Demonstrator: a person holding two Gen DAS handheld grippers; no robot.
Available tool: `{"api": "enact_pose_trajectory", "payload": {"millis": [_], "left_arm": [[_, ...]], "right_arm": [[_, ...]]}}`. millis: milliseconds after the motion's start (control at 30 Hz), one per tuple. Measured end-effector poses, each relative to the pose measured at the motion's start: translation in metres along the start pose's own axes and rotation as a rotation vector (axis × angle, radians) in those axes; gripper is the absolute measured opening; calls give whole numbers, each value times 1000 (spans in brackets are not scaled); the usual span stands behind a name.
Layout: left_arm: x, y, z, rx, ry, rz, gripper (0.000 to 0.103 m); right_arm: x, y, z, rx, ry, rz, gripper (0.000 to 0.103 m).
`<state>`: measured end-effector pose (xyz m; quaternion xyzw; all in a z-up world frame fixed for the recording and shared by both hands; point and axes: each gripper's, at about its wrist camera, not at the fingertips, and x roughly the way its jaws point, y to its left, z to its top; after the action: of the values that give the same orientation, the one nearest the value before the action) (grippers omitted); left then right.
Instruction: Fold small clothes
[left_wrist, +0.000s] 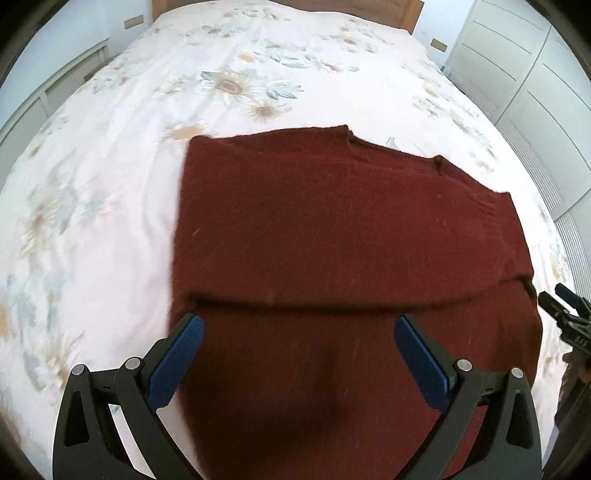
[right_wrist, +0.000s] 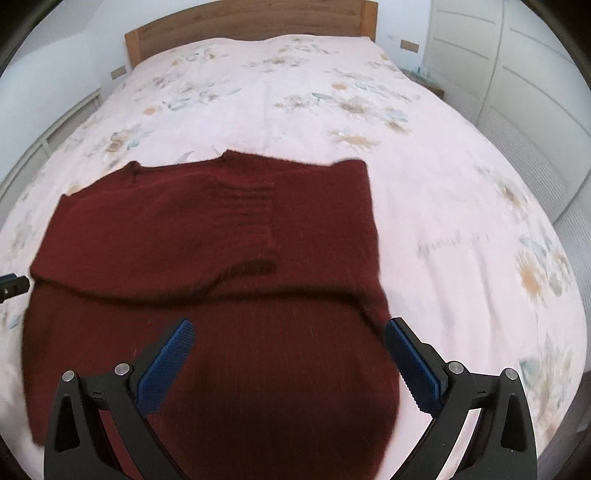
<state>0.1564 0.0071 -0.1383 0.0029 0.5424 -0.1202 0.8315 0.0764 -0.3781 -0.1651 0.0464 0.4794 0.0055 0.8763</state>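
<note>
The dark red knitted sweater (left_wrist: 332, 229) lies on the bed (left_wrist: 110, 206), toward its foot end, with the sleeves already laid across the body and a fold line running across its middle. Both grippers hover above its near part with fingers spread wide and grasping nothing: the left gripper (left_wrist: 295, 354) over the sweater's left half, the right gripper (right_wrist: 288, 354) over its right half.

The risk I see: if a finger catches only the top layer, the sleeves under the fold can slide out and the fold opens. The soft bedcover may also be pinched together with the knit.

Beyond the sweater's far edge the floral bedcover is free up to the wooden headboard (right_wrist: 251, 18). On both sides of the sweater there is open bed too.
</note>
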Motion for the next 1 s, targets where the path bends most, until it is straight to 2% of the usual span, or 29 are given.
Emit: {"api": "enact_pose_trajectory", "payload": {"millis": [167,200,267,467,733,767,833,933,1000], "left_arm": [[-16,10,-43,15,39,39,102],[-18,-4,-53,22,56,47,102],[-24,-7,-69,26,77,55,102],[-26,1,-110,4,107,77,102],[-15,2,-156,-1,189,57,101],[-11,1,-161,-1,207,55,99],[-4,-2,-167,-5,238,33,84],[-1,-8,-170,2,235,43,81],[1,-11,-167,14,239,31,72]], "right_arm": [[-14,-14,-38,52,47,10,103],[-14,-16,-48,56,60,5,103],[-17,-22,-64,61,83,1,103],[-15,-33,-110,112,149,2,103],[-8,-35,-143,106,217,1,103],[-8,-34,-145,105,220,7,102],[-9,-30,-146,99,228,26,100],[-8,-24,-148,101,251,62,93],[-8,-21,-151,105,267,78,83]]}}
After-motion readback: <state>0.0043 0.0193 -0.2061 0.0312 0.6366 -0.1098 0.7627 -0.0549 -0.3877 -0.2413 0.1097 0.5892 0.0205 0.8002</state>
